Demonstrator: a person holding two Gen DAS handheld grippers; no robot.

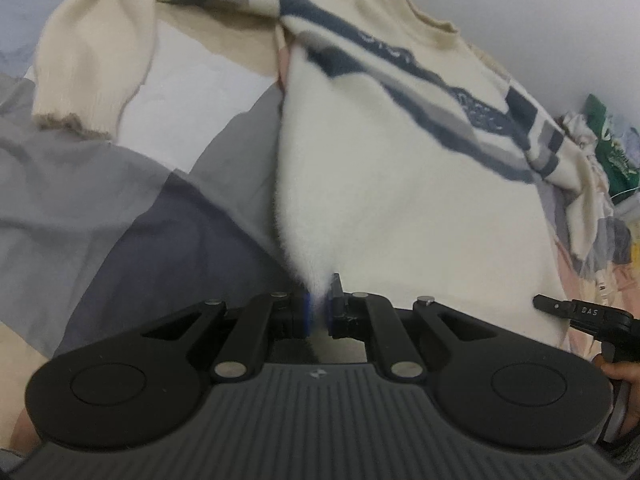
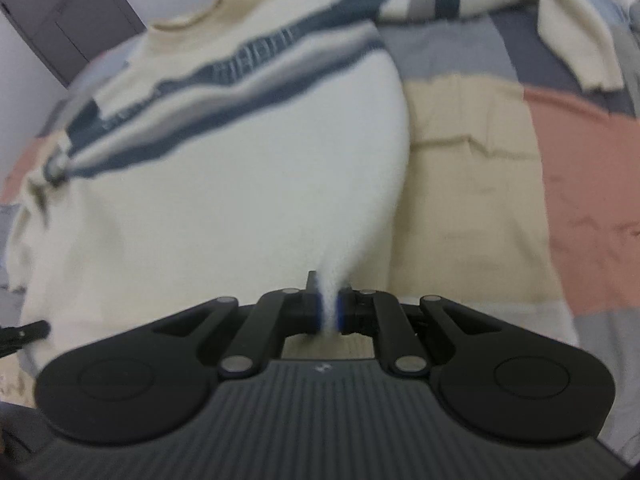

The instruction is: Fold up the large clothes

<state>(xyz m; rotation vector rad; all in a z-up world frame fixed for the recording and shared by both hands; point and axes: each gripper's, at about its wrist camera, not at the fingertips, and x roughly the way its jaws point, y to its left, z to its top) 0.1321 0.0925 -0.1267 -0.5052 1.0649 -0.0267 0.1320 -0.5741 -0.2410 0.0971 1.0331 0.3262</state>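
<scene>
A cream knit sweater [image 1: 400, 184] with dark blue and grey chest stripes lies on a patchwork bed cover, collar at the far end. My left gripper [image 1: 319, 312] is shut on the sweater's bottom hem at its left corner, and the fabric rises in a peak from the blue pads. My right gripper [image 2: 329, 312] is shut on the hem's right corner of the same sweater [image 2: 224, 184], lifting it likewise. One sleeve [image 1: 96, 60] lies spread to the left, the other sleeve [image 2: 576, 40] to the far right. The right gripper's tip [image 1: 568, 308] shows at the edge of the left wrist view.
The bed cover [image 2: 500, 184] has beige, pink, grey and dark blue patches. A pile of other clothes, one green [image 1: 608, 140], lies at the far right of the left wrist view. A dark door [image 2: 68, 12] stands beyond the bed. A hand [image 1: 624, 376] holds the right gripper.
</scene>
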